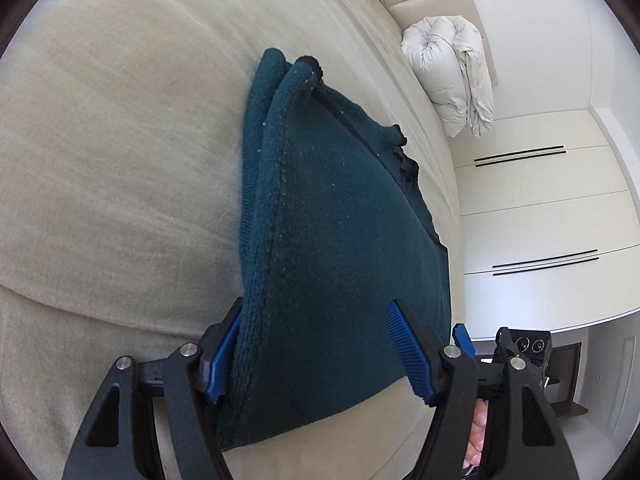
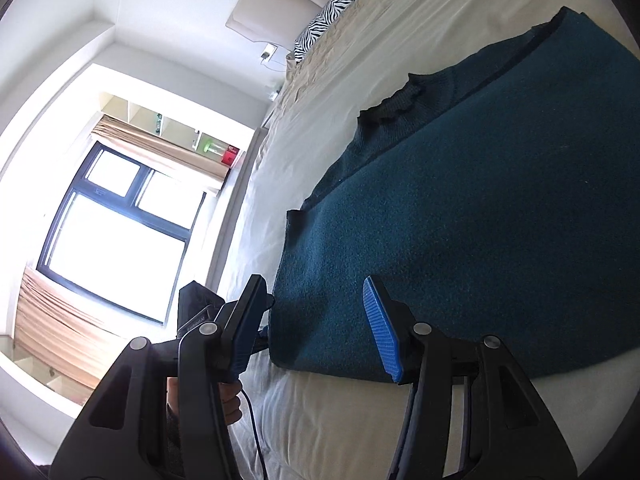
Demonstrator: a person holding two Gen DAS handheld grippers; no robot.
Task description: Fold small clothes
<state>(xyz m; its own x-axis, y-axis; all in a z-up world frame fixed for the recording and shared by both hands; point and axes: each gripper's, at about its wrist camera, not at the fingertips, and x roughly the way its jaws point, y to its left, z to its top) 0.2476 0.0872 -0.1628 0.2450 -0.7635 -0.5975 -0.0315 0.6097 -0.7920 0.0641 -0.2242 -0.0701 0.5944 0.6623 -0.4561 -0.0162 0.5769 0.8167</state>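
A dark teal knitted sweater [image 1: 340,240] lies folded on a beige bed; it also shows in the right wrist view [image 2: 480,220], with its collar [image 2: 394,106] toward the headboard. My left gripper [image 1: 316,344] is open, its blue pads [image 1: 408,344] either side of the sweater's near folded edge, not pinching it. My right gripper [image 2: 316,328] is open too, its pads [image 2: 380,328] straddling the sweater's near corner just above the sheet. The right gripper's body [image 1: 524,352] shows at the lower right of the left wrist view.
The beige bed sheet [image 1: 120,160] spreads wide to the left of the sweater. A rolled white duvet [image 1: 452,76] and a zebra-print pillow [image 2: 326,16] lie near the headboard. White wardrobe doors [image 1: 540,208] stand beside the bed, and a bright window [image 2: 116,240] on the other side.
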